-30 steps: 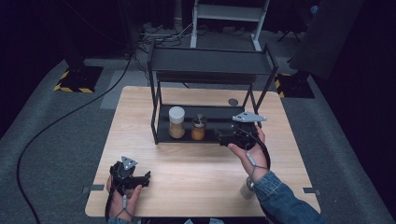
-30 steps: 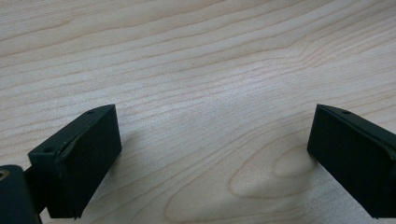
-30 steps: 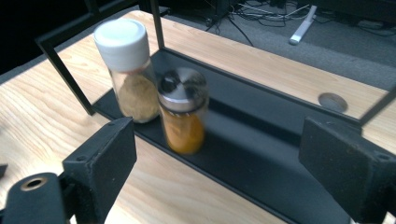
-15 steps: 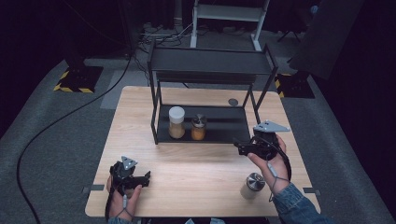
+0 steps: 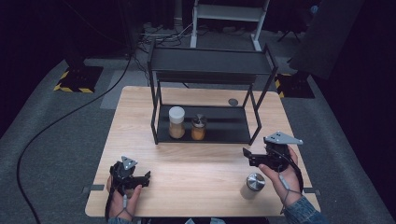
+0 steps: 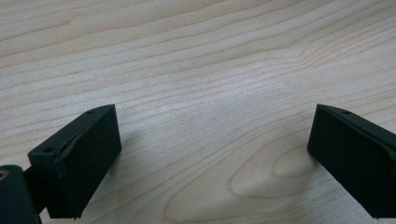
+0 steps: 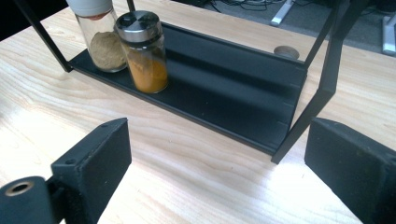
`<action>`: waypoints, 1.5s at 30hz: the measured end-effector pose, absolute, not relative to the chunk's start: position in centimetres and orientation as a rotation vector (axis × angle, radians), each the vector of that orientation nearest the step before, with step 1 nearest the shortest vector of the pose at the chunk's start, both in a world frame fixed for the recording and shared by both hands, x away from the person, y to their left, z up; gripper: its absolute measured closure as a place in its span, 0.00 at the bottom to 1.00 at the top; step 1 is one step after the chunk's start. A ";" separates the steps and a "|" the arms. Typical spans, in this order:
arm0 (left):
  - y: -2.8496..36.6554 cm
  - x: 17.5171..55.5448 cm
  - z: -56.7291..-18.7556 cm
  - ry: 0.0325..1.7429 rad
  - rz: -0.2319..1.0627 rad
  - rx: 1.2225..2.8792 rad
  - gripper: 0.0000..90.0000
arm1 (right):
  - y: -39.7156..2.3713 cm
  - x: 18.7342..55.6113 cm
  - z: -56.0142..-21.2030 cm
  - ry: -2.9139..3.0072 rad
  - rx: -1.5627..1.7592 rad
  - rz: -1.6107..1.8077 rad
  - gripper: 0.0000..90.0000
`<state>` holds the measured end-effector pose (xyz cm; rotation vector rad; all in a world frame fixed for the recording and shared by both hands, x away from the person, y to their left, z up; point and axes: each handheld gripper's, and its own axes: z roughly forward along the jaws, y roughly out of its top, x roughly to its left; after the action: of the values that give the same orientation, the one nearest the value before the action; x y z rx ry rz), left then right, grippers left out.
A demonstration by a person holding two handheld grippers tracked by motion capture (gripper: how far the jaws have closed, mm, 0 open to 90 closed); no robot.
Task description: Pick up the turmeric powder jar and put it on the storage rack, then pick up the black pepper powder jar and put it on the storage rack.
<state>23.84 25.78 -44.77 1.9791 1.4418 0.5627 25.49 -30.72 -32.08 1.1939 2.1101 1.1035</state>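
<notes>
Both grippers released: left gripper [image 5: 145, 178] lower left on the table [image 5: 205, 168], right gripper [image 5: 246, 157] lower right, 2 jars [image 5: 176, 122] mid-frame on the rack [image 5: 210, 70].

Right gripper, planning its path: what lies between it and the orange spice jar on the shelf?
Bare tabletop, then the shelf's front lip, in the right gripper view.

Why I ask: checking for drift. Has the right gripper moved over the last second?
Yes. The right gripper has pulled back from the rack, toward the table's near right corner.
</notes>
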 end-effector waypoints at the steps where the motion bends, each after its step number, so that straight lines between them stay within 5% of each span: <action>1: 25.8 23.8 -44.8 1.442 0.563 1.979 0.03 | -30.8 25.3 -32.2 2.110 1.194 1.107 0.08; 45: 25.8 23.8 -44.8 1.442 0.563 1.980 0.03 | -31.5 17.9 -42.2 2.138 1.182 1.044 0.10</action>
<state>23.84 25.77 -44.76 1.9795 1.4424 0.5631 17.88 -31.52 -42.23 1.1821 2.1379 1.0444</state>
